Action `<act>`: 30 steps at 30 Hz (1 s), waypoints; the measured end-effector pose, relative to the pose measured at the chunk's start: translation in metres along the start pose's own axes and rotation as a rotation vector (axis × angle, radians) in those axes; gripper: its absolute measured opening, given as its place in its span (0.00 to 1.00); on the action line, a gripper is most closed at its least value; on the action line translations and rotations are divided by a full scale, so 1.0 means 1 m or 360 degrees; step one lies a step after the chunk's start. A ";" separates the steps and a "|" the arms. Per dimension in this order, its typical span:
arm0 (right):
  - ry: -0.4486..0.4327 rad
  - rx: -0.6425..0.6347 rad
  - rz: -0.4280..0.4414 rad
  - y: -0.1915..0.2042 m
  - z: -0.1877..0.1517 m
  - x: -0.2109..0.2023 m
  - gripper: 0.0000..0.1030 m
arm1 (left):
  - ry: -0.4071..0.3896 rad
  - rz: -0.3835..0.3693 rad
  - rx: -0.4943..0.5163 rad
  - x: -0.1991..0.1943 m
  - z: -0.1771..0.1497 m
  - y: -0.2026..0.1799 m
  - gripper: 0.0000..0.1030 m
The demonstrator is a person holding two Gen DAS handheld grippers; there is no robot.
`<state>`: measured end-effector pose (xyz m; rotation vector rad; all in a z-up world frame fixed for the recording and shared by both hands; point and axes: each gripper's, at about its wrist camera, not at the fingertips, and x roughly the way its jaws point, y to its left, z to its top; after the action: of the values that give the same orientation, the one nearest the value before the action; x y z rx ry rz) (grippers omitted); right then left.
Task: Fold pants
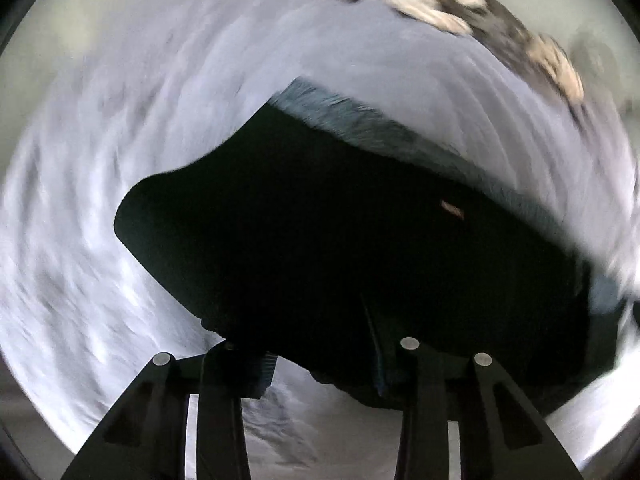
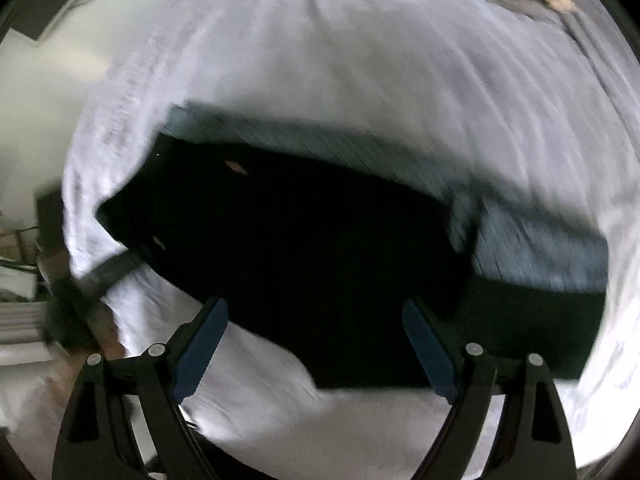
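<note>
1. Dark pants [image 2: 304, 248] lie folded on pale bed sheet [image 2: 380, 80], lighter grey-blue inner band along far edge.
2. Right gripper [image 2: 316, 344] wide open, hovering over near edge of pants, gripping nothing.
3. Left gripper [image 1: 324, 364] fingers spread; near edge of pants covers the tips, grip unclear.
4. Both views motion-blurred.

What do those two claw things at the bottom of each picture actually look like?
Both are black plastic. The left gripper and right gripper each have two angular fingers with cut-out slots and round silver pins at the joints. The right one's fingertips carry blue pads. No cables or markings show.
</note>
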<state>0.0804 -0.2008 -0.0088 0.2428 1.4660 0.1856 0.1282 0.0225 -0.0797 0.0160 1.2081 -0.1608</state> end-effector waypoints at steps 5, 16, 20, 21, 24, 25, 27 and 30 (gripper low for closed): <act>0.0053 -0.0212 0.0176 0.060 0.059 0.000 0.88 | -0.0108 0.0241 0.0331 0.001 -0.010 -0.029 0.37; 0.0594 -0.0646 0.0180 0.189 0.101 0.082 0.86 | -0.0230 0.0453 0.0614 0.000 -0.024 -0.051 0.37; 0.0739 -0.0592 0.0113 0.192 0.100 0.114 0.73 | -0.0235 0.0467 0.0639 0.000 -0.026 -0.053 0.37; 0.0771 -0.0577 0.0104 0.189 0.099 0.119 0.59 | -0.0233 0.0471 0.0647 0.001 -0.028 -0.056 0.37; 0.0756 -0.0570 0.0104 0.179 0.097 0.118 0.20 | -0.0228 0.0491 0.0676 -0.001 -0.030 -0.062 0.37; 0.0732 -0.0574 0.0119 0.177 0.098 0.114 0.18 | -0.0248 0.0498 0.0697 -0.005 -0.031 -0.067 0.37; 0.0676 -0.0565 0.0177 0.168 0.098 0.098 0.17 | -0.0278 0.0498 0.0728 -0.017 -0.030 -0.075 0.37; 0.0580 -0.0483 0.0336 0.142 0.098 0.067 0.17 | -0.0357 0.0463 0.0755 -0.042 -0.027 -0.091 0.37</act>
<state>0.1877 -0.0507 -0.0253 0.1185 1.7464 0.6454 0.0768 -0.0599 -0.0431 0.5711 0.9100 -0.1854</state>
